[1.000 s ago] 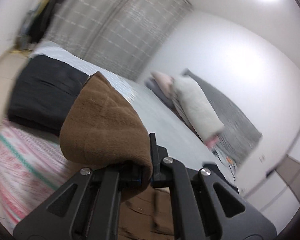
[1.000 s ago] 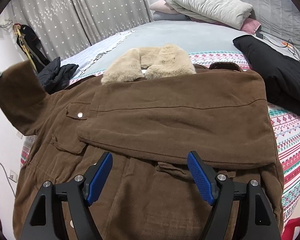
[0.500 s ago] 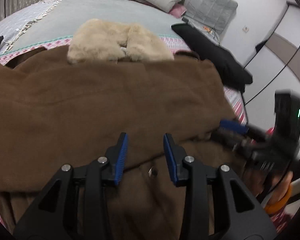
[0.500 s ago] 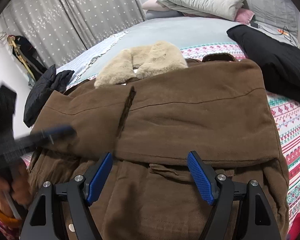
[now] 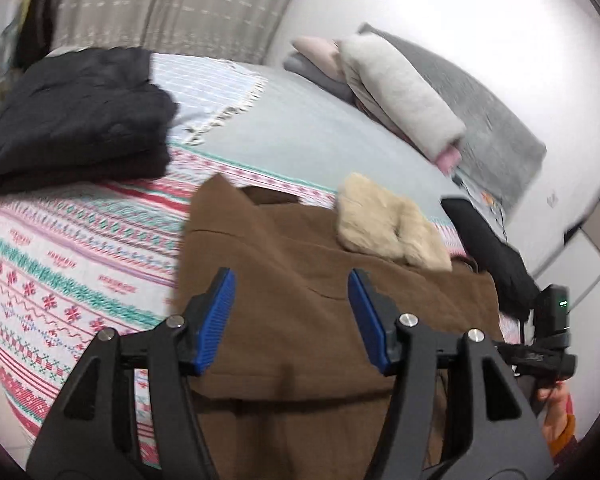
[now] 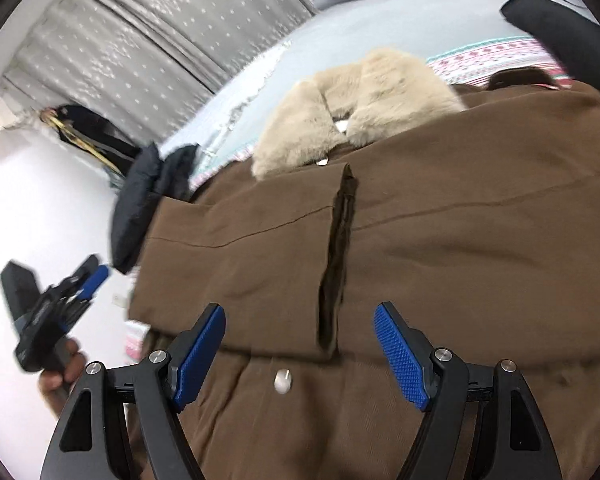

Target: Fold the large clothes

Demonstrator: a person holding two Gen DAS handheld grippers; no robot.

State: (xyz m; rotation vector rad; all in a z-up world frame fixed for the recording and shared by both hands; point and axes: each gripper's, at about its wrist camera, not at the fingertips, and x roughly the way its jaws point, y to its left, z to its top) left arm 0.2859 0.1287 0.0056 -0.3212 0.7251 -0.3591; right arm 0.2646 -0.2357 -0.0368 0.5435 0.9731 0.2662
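Now the bed [image 5: 308, 136] fills both views, its grey sheet stretching far toward the headboard and a patterned red-and-teal blanket [image 5: 68, 280] covering the near left. Open blanket lies left of the coat, open sheet beyond its collar. Across the near right lies the brown coat [image 5: 300, 280], both sleeves folded in over its chest, their cuffs meeting at a dark seam in the right wrist view, the beige fur collar [image 5: 388, 228] at its far end. Left edge of the coat runs clean along the blanket; its right edge lies beside a black garment [image 5: 488, 248]. Folded dark clothing [image 5: 80, 116] sits far left, well apart from the coat. Stacked pillows and bedding [image 5: 396, 92] rest at the head of the bed, grey curtains [image 6: 156, 44] and a white wall behind. Left tongs [image 5: 292, 312] hover wide open above the coat, empty. Right tongs [image 6: 300, 348] are likewise spread, empty, above the folded sleeves near a snap button [image 6: 282, 380].
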